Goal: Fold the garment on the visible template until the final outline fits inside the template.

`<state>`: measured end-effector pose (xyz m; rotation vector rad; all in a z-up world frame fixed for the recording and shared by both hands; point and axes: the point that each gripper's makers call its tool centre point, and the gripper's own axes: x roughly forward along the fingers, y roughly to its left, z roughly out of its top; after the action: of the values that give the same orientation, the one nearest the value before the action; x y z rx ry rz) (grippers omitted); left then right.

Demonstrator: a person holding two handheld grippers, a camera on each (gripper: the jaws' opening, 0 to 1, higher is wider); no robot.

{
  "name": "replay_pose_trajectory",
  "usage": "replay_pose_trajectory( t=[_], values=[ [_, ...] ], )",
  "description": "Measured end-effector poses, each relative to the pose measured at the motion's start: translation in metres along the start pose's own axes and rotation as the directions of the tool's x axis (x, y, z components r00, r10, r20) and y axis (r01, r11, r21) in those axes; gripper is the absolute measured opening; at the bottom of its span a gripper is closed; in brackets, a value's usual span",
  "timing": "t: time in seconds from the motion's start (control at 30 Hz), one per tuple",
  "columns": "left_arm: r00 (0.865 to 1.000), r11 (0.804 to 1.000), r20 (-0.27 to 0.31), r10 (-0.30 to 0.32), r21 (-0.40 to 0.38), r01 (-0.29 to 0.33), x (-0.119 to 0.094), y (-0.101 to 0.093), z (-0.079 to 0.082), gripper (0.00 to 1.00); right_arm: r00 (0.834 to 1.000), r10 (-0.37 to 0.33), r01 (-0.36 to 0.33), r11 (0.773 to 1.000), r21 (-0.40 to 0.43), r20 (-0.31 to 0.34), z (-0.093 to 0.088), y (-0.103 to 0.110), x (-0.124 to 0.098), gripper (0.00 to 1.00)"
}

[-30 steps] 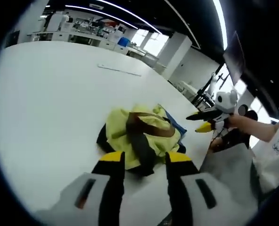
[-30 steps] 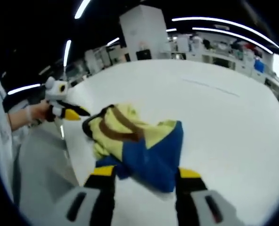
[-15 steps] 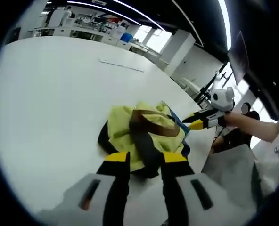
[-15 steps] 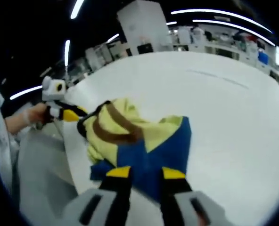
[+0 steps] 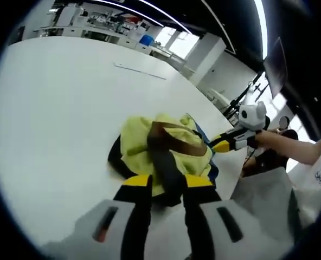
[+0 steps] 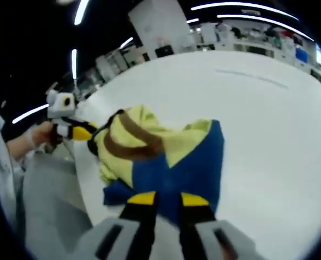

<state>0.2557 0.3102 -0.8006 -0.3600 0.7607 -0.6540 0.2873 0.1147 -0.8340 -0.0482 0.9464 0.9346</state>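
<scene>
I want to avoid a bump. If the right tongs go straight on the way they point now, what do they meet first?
Most likely the blue part of the garment, which lies directly ahead of the right tongs and seems already between their tips. Depth is unclear.

The left gripper (image 5: pixel 165 182) pinches the near edge of the crumpled yellow garment (image 5: pixel 163 149) lying on the white table (image 5: pixel 57 108). Ahead to its right, the right gripper (image 5: pixel 228 143) touches the garment's far edge.

The garment (image 5: pixel 163 154) lies bunched on the table (image 5: pixel 57 103) near its edge, between both claws.
</scene>
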Motion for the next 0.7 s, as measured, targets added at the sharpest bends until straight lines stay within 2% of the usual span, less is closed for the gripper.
replay_pose_trajectory(
  t=[0.17,0.3,0.57,0.7],
  values=[
    [1.000,1.000,0.006,-0.002,-0.010,0.002,0.0011,-0.0014,0.0000,0.16,1.000,-0.004,0.004,1.000,0.000,0.008,-0.0005,0.0001,-0.0025,0.08],
    [1.000,1.000,0.008,-0.006,-0.016,0.006,0.0018,-0.0039,-0.0005,0.13,1.000,0.002,-0.002,1.000,0.015,0.008,-0.0022,0.0018,-0.0037,0.00],
    [1.000,1.000,0.025,0.002,-0.029,-0.001,-0.0021,-0.0029,0.0027,0.09,1.000,-0.010,0.009,1.000,0.023,0.017,-0.0017,-0.0005,-0.0046,0.00],
    [0.999,0.999,0.037,0.008,-0.048,-0.007,-0.0064,0.0010,0.0047,0.02,0.999,-0.017,0.016,1.000,0.025,0.028,-0.0003,-0.0001,-0.0077,0.00]
  ],
)
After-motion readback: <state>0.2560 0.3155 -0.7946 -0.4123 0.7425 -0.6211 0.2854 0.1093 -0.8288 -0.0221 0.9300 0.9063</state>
